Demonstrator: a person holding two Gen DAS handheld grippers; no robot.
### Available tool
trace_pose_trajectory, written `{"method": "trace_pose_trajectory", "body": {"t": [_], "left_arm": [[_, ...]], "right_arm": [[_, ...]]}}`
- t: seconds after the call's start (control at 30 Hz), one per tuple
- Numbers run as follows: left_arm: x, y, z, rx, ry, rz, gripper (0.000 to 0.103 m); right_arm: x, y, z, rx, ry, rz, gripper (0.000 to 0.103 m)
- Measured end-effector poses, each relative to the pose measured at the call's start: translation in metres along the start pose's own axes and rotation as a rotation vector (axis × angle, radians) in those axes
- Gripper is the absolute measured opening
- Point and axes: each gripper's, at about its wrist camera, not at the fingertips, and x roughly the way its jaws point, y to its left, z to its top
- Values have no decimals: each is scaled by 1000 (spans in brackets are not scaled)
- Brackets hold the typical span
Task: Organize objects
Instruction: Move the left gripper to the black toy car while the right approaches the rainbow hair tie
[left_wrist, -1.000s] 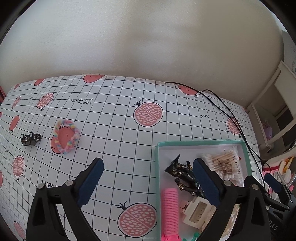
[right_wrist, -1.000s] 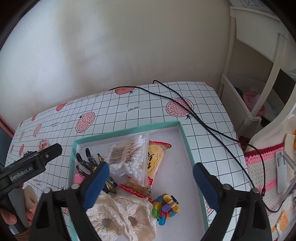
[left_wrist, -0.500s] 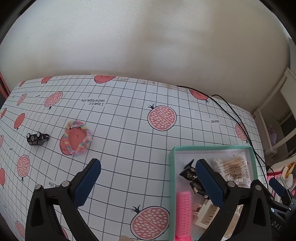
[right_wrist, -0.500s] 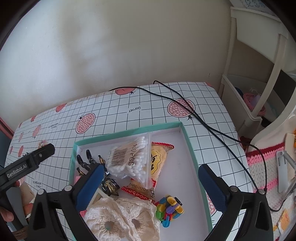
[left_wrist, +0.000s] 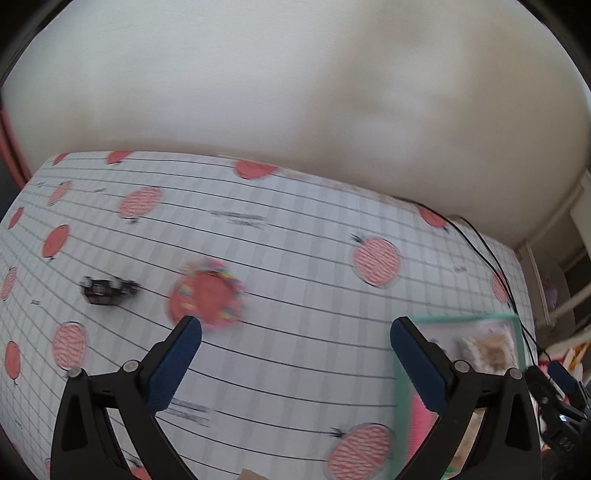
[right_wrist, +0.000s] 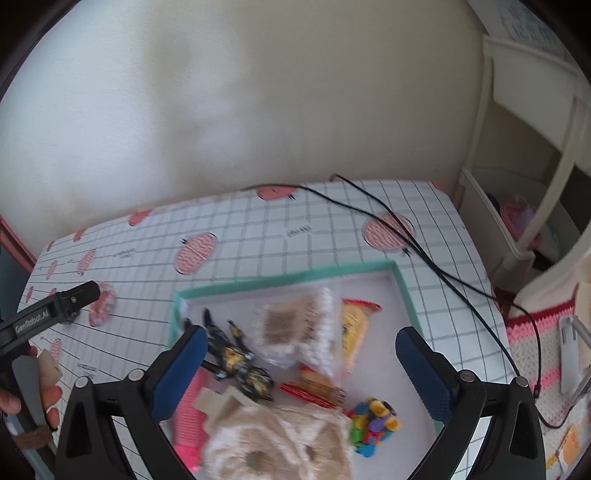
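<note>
Two loose items lie on the checked tablecloth (left_wrist: 295, 295) outside the tray: a pastel rainbow scrunchie (left_wrist: 207, 291), a fluffy ring lying over one of the printed pomegranates, and a small black clip (left_wrist: 107, 290) just to its left, both smeared by motion blur. The left gripper (left_wrist: 295, 328) hangs above the cloth with its blue-padded jaws spread wide and nothing between them; the scrunchie sits just beyond its left fingertip.

The shallow tray (right_wrist: 288, 282) has a mint-green rim and a pale floor. In it lie a clear plastic bag of cotton swabs (right_wrist: 299, 325), a yellow snack packet (right_wrist: 354, 325) partly under that bag, a glossy black-and-gold claw clip (right_wrist: 236, 362), a ribbed pink hair roller (right_wrist: 192, 421), a beige boxy clip (right_wrist: 218, 400), a red-and-gold wrapped stick (right_wrist: 314, 391), a cluster of small multicoloured plastic clips (right_wrist: 373, 421) and a cream lace scrunchie (right_wrist: 273, 443) at the near edge.

The right gripper (right_wrist: 295, 339) hovers over the tray, jaws likewise wide apart and empty. A black cable (right_wrist: 424, 251) runs across the far right corner of the cloth.
</note>
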Motion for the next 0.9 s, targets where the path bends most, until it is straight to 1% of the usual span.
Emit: {"method": "trace_pose_trajectory", "body": {"t": [0.07, 0.23, 0.47, 0.57, 0.7, 0.8, 0.9], "left_arm": [[-1, 18, 4, -21, -9, 18, 102], [-5, 78, 14, -89, -31, 60, 102], [-12, 152, 19, -202, -44, 97, 102], [-10, 176, 19, -228, -41, 108, 102], [-7, 197, 16, -263, -38, 107, 102], [1, 208, 15, -280, -21, 97, 102], [7, 211, 14, -286, -8, 65, 102]], "right_arm": [[-2, 12, 4, 1, -11, 19, 103], [-1, 53, 16, -28, -16, 56, 103], [15, 131, 31, -99, 3, 124, 103], [28, 169, 36, -128, 21, 157, 103], [50, 210, 33, -174, 53, 168, 103], [71, 232, 24, -202, 83, 170, 103], [93, 244, 11, -216, 122, 164, 103]]}}
